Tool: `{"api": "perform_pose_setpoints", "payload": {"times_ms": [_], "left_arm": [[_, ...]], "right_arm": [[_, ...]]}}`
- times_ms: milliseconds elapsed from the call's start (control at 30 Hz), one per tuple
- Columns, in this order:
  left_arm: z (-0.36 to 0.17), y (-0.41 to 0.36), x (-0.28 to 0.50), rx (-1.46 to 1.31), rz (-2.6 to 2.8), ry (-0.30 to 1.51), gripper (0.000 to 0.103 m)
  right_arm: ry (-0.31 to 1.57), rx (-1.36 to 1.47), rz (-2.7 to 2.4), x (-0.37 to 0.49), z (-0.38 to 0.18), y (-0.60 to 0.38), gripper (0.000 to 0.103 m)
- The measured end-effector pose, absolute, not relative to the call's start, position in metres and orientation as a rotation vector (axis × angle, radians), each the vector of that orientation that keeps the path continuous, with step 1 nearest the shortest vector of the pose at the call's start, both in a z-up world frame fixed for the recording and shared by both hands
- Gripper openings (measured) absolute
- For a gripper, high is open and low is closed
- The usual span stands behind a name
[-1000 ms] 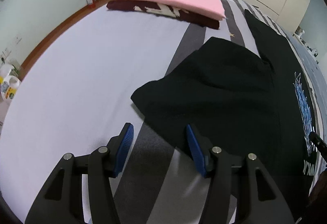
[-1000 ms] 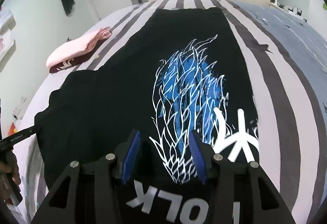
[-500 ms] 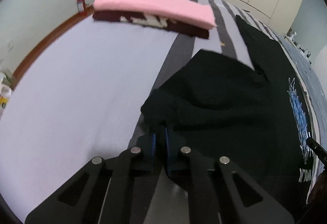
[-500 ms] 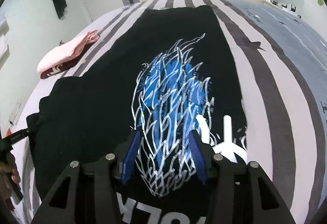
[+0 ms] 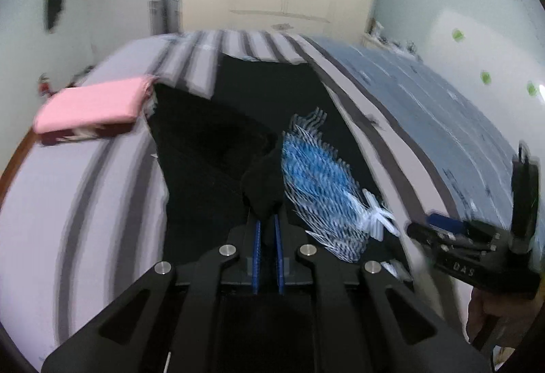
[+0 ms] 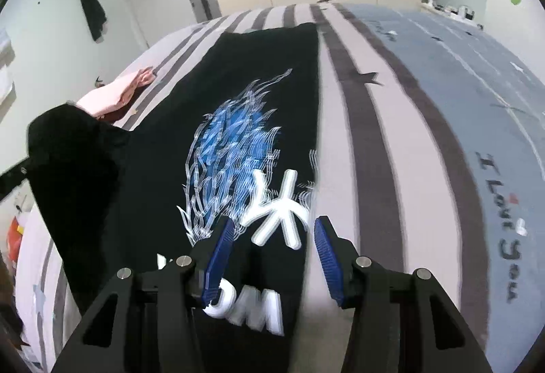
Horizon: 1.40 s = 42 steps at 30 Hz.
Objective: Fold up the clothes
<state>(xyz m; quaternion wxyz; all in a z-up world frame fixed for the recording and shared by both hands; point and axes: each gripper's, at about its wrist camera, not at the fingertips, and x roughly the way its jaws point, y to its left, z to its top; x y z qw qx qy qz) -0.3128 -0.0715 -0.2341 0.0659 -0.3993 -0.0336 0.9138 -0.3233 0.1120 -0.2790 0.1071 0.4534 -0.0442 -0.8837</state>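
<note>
The black T-shirt [image 6: 259, 107] with a blue and white print lies spread on the striped bed [image 6: 391, 168]. Its left sleeve [image 5: 264, 182] is raised off the bed, pinched in the clenched left hand-held gripper [image 5: 267, 237]. The right hand-held gripper [image 6: 272, 254] is released, jaws wide, over the shirt's near right edge. A folded pink garment [image 5: 92, 104] rests far left.
</note>
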Motion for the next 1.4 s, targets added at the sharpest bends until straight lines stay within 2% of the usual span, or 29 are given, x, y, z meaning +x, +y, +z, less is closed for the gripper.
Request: {"api": "perform_pose_setpoints", "payload": {"times_ms": [67,100,200,267,300,533,667,700,933,1200,1400], "left_arm": [[-0.259,-0.048,-0.316,-1.353,2.647,-0.163,0.016],[-0.269,-0.039,-0.318,-1.427,2.585,-0.197,0.017],[-0.263,-0.032,-0.303,-1.358,2.566,-0.219,0.019],[-0.255,-0.039,-0.296,-1.313,2.586,-0.197,0.026],[-0.252,-0.046,-0.293,-1.301,2.6,-0.179,0.027],[-0.252,-0.116,-0.304,-1.32,2.766,-0.092,0.026],[-0.268,-0.14,-0.305,-1.365,2.789,-0.084,0.009],[-0.273,-0.143,-0.304,-1.383,2.783,-0.087,0.009],[-0.316,-0.156,-0.287,-1.487,2.737,-0.13,0.008],[-0.293,-0.166,-0.277,-1.438,2.757,-0.155,0.008],[-0.317,-0.178,-0.254,-1.522,2.729,-0.136,0.008]], "right_arm": [[-0.14,1.35,-2.6,-0.317,-0.277,0.125,0.046],[-0.141,1.357,-2.598,-0.315,-0.277,0.13,0.046],[-0.12,1.366,-2.594,-0.308,-0.277,0.142,0.046],[-0.117,1.37,-2.593,-0.306,-0.278,0.148,0.045],[-0.118,1.373,-2.594,-0.306,-0.279,0.15,0.045],[-0.177,1.363,-2.579,-0.312,-0.283,0.142,0.046],[-0.158,1.344,-2.541,-0.316,-0.283,0.122,0.046],[-0.157,1.341,-2.531,-0.318,-0.284,0.116,0.046],[-0.162,1.322,-2.469,-0.331,-0.289,0.072,0.046],[-0.145,1.288,-2.389,-0.336,-0.293,0.019,0.046],[-0.115,1.336,-2.349,-0.332,-0.312,-0.003,0.046]]}}
